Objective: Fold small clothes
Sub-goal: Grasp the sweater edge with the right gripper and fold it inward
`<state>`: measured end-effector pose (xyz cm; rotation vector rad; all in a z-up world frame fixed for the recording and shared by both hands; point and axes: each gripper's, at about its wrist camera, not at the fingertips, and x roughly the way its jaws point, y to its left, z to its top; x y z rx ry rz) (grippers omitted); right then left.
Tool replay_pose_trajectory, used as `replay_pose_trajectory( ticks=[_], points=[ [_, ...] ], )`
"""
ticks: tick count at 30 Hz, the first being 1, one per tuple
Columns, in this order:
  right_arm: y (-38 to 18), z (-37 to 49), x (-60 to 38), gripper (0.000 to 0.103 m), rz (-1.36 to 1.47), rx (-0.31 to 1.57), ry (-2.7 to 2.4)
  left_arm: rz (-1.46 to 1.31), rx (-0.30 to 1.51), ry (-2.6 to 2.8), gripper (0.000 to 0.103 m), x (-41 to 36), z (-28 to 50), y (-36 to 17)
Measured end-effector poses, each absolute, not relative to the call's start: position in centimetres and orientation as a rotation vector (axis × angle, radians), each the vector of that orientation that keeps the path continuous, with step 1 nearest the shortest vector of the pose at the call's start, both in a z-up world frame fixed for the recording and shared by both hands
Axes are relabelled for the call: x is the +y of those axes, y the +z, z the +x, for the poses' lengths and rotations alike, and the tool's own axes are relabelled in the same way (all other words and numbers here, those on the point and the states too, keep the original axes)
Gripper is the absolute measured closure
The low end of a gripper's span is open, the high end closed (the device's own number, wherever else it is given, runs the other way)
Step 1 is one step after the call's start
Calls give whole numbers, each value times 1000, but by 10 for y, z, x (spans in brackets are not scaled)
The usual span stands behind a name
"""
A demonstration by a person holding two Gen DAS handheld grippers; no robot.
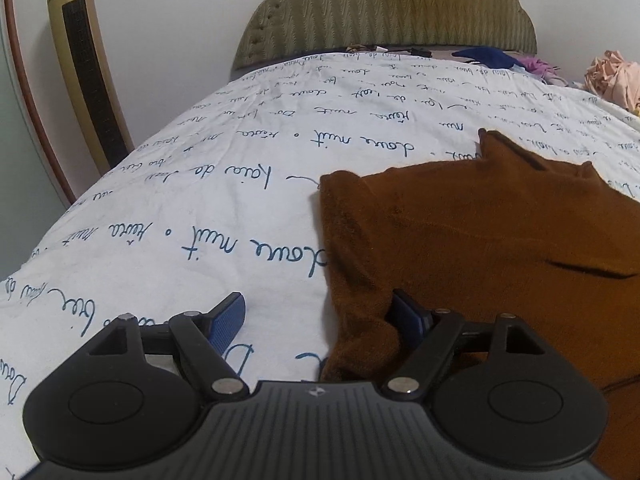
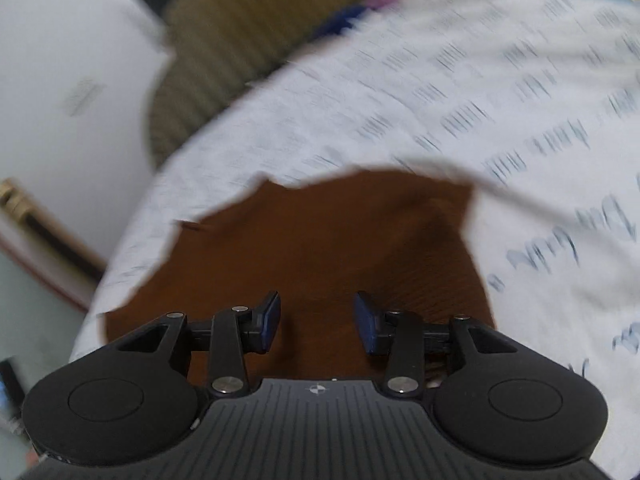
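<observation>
On the bed (image 1: pixel 200 184), over a white sheet printed with blue handwriting, I see both of my claws hanging low above a rust-brown garment (image 1: pixel 480 248). Around it, the left wrist view gives me an olive padded headboard (image 1: pixel 384 12) at the far end, a gold tower fan (image 1: pixel 86 76) standing against the wall at the left, and a heap of loose clothes at the far right: something dark blue (image 1: pixel 486 56), a bit of purple, and a pink bundle (image 1: pixel 612 80). None of these lies near the garment, and nothing stands between it and the claws.

My left claw (image 1: pixel 318 318) is spread wide. Its left finger hangs over bare sheet; the blue pad of its right finger (image 1: pixel 408 316) is at the garment's near left edge, where the cloth bunches against it, but the two pads press on nothing together.

My right claw (image 2: pixel 316 318) is partly spread, with a clear gap between its blue pads and nothing pinched. That view is badly blurred. The brown garment (image 2: pixel 320 240) fills the space below and ahead of this claw, so it sits over the cloth's middle; whether the fingertips touch the fabric I cannot tell.

The garment lies mostly flat, with two small points at its far edge and a fold line across its right part.
</observation>
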<state>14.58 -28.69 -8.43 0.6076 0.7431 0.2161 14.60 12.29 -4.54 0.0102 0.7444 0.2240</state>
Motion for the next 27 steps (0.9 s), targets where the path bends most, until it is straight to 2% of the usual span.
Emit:
replay_pose_trajectory(
  ticks=[1, 3, 5, 7, 9, 11, 17, 22, 25, 27],
  points=[
    [-87, 146, -293, 81, 618, 717, 205, 2, 750, 223, 23, 125, 147, -45],
    [-90, 148, -310, 98, 649, 710, 153, -37, 774, 232, 17, 133, 151, -43],
    [-97, 150, -328, 102, 759, 727, 154, -70, 789, 252, 16, 140, 154, -40],
    [-91, 141, -335, 97, 783, 708, 147, -55, 790, 286, 16, 142, 156, -36],
    [-77, 124, -330, 70, 730, 654, 153, -18, 780, 320, 16, 143, 157, -34],
    [-66, 114, -322, 54, 675, 616, 163, -3, 790, 329, 16, 147, 160, -36],
    [-61, 119, -310, 54, 631, 627, 216, -23, 797, 396, 16, 156, 158, -41],
    [-89, 135, -310, 61, 686, 676, 179, 5, 810, 407, 16, 152, 161, -40],
    [-77, 123, -317, 57, 746, 663, 198, -48, 809, 381, 16, 158, 151, -32],
    [-61, 106, -315, 50, 676, 645, 225, -67, 792, 358, 17, 161, 135, -24]
  ],
)
